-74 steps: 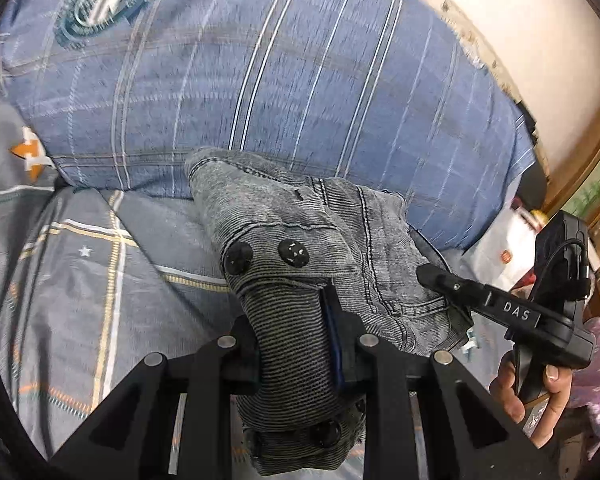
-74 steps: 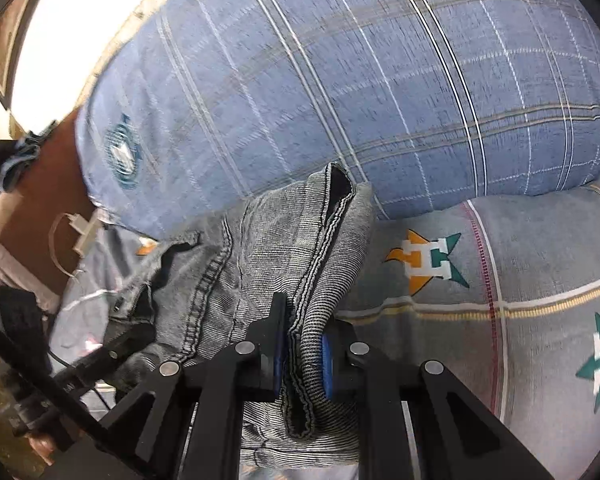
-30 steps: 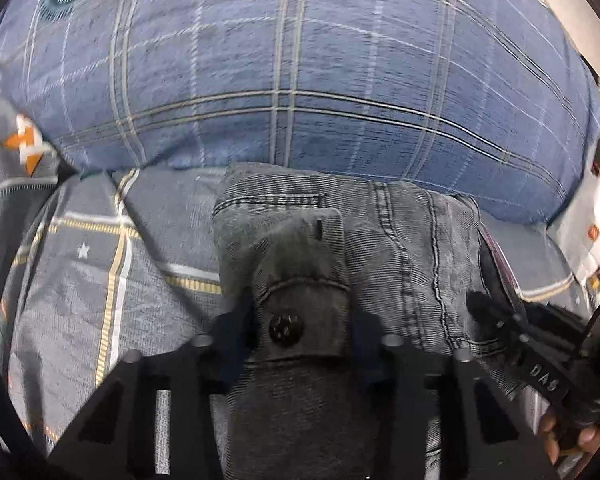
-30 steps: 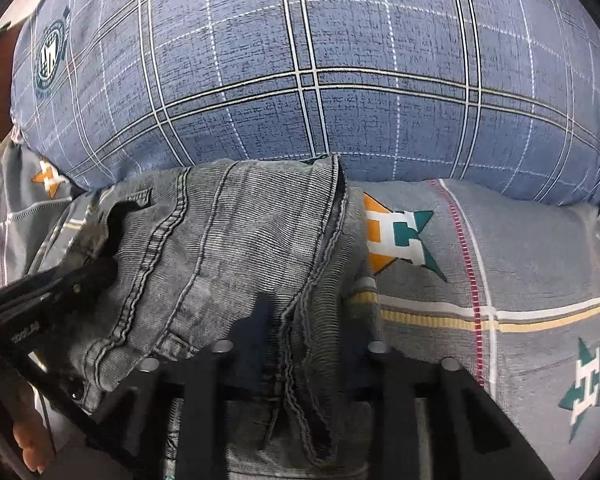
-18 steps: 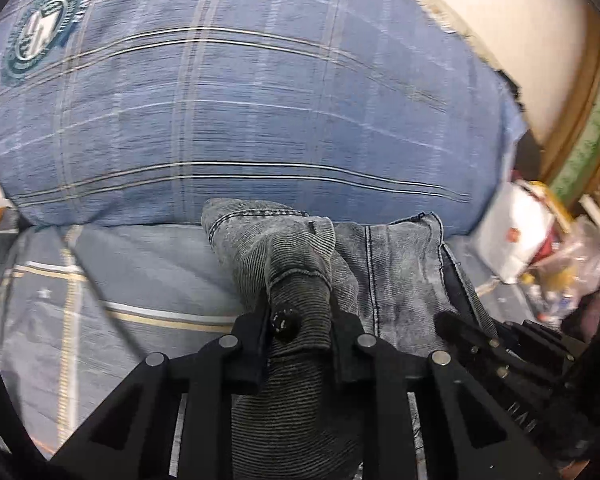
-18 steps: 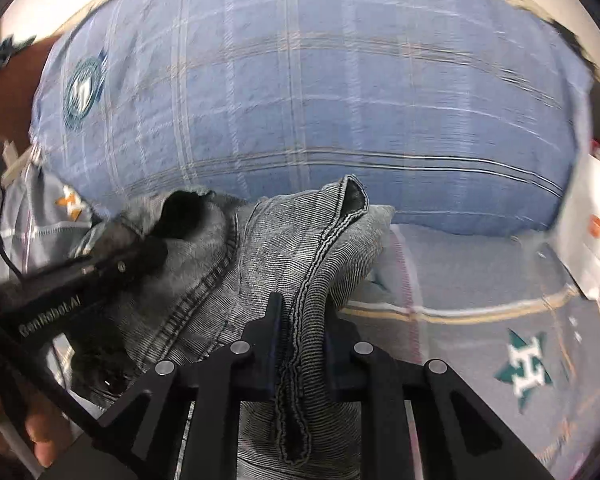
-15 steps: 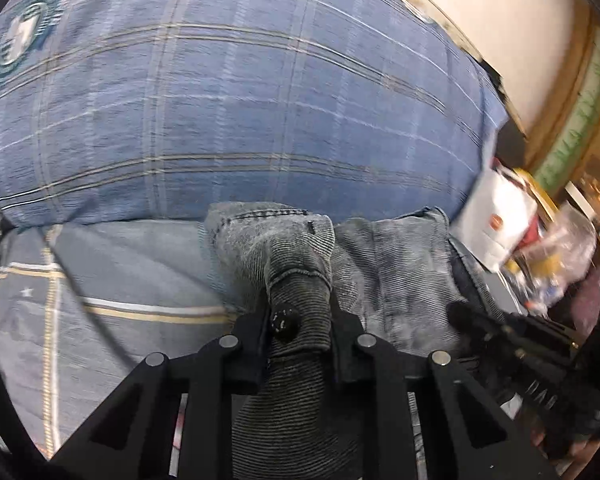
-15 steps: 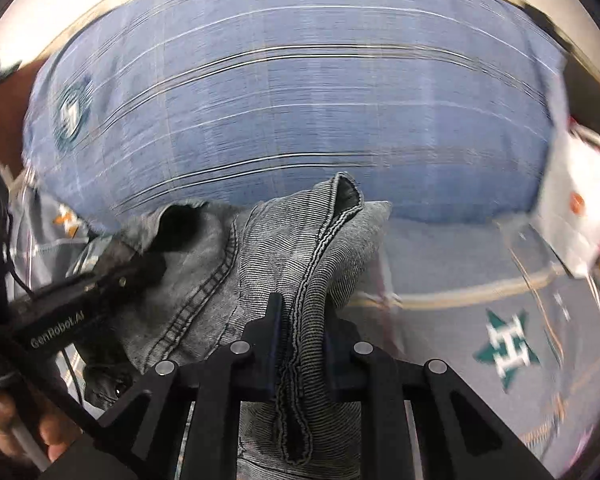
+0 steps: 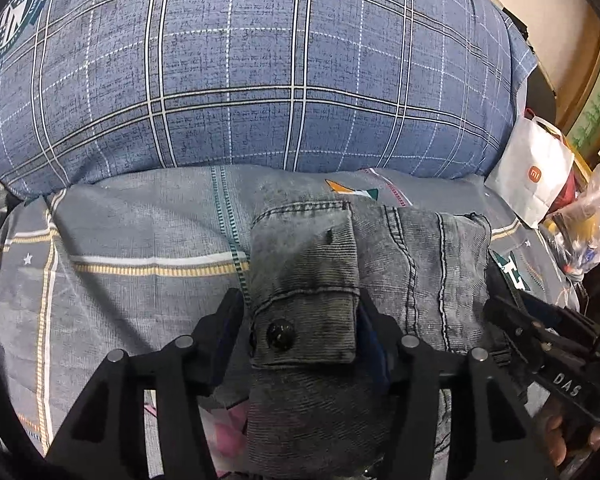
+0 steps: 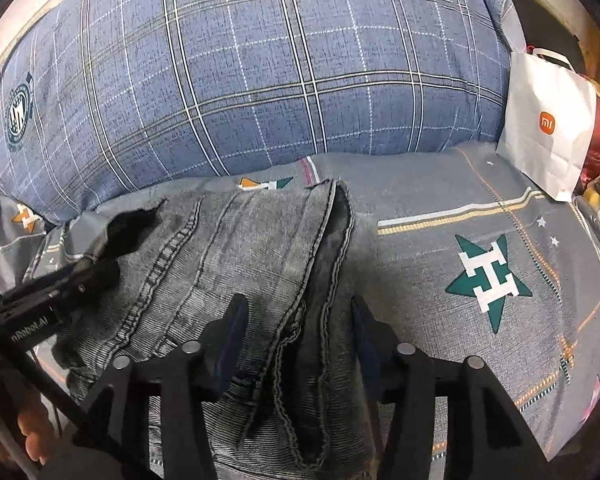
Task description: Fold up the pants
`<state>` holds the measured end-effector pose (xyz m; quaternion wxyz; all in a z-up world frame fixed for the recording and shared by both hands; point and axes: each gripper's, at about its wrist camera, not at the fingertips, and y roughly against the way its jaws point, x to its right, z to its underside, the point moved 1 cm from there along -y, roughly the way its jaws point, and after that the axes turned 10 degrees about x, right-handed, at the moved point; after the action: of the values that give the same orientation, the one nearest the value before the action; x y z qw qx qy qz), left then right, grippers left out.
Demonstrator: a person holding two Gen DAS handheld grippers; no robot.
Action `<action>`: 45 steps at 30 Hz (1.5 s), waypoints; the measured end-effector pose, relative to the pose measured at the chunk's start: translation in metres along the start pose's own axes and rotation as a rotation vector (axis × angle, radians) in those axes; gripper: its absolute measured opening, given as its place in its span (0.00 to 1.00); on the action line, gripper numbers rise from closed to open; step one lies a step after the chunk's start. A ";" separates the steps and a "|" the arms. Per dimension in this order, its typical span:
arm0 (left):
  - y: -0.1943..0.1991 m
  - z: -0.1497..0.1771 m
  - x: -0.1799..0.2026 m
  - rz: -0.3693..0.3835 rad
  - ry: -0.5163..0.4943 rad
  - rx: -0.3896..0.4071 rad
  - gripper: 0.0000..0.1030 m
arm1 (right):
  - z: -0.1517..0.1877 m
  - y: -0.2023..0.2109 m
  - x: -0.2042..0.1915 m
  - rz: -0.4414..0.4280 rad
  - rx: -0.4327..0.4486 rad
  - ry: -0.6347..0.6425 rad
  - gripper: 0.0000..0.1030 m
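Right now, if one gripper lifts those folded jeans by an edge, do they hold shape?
Probably not: the jeans lie in soft stacked layers and would likely unfold. The thick seams suggest some heft. The ribbed denim should grip well, though the pocket flap may flop.

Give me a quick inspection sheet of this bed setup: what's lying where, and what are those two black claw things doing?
Surface: grey printed bedsheet, star logos on it.
Job's things: grey denim pants, folded, lying flat on the sheet in front of the pillow.
Clutter: white paper bag and plastic bags at the sheet's right edge.
Grippers: left gripper jaws opening, pants' button tab between them, pads apparently off the cloth; right gripper jaws opening, pants' seamed edge between them, gaps showing beside both pads.
Cables: thin dark cable near the left gripper's handle, seen in the right wrist view.
Surroundings: big blue plaid pillow behind the pants; pale wall beyond.
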<state>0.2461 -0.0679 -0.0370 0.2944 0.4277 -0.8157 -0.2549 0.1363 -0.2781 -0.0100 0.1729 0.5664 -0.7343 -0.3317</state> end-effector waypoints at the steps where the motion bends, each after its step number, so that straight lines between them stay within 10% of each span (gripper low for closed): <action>1: 0.003 0.001 0.000 -0.002 0.003 0.001 0.53 | -0.002 0.000 0.000 -0.008 0.001 -0.010 0.61; 14: 0.004 0.021 0.004 -0.076 0.029 -0.044 0.50 | 0.009 -0.033 0.002 -0.024 -0.108 -0.060 0.74; 18: 0.008 0.019 0.013 -0.040 -0.009 -0.032 0.31 | 0.011 -0.035 -0.004 0.018 -0.116 0.002 0.35; 21: 0.011 0.019 0.021 -0.068 -0.037 -0.011 0.35 | 0.010 -0.033 -0.008 0.034 -0.107 0.028 0.31; 28: 0.052 0.016 0.008 -0.010 0.045 -0.012 0.54 | 0.009 0.007 0.002 0.012 -0.062 0.025 0.79; 34: 0.082 0.051 -0.003 0.007 0.170 -0.036 0.55 | 0.044 0.029 0.024 -0.175 -0.094 -0.128 0.78; 45: 0.064 0.052 -0.016 0.015 0.243 0.014 0.55 | 0.031 0.038 0.054 -0.236 -0.004 -0.296 0.62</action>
<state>0.1821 -0.0136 -0.0351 0.3898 0.4514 -0.7790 -0.1934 0.0737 -0.3149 -0.0133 0.0241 0.5932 -0.6796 -0.4309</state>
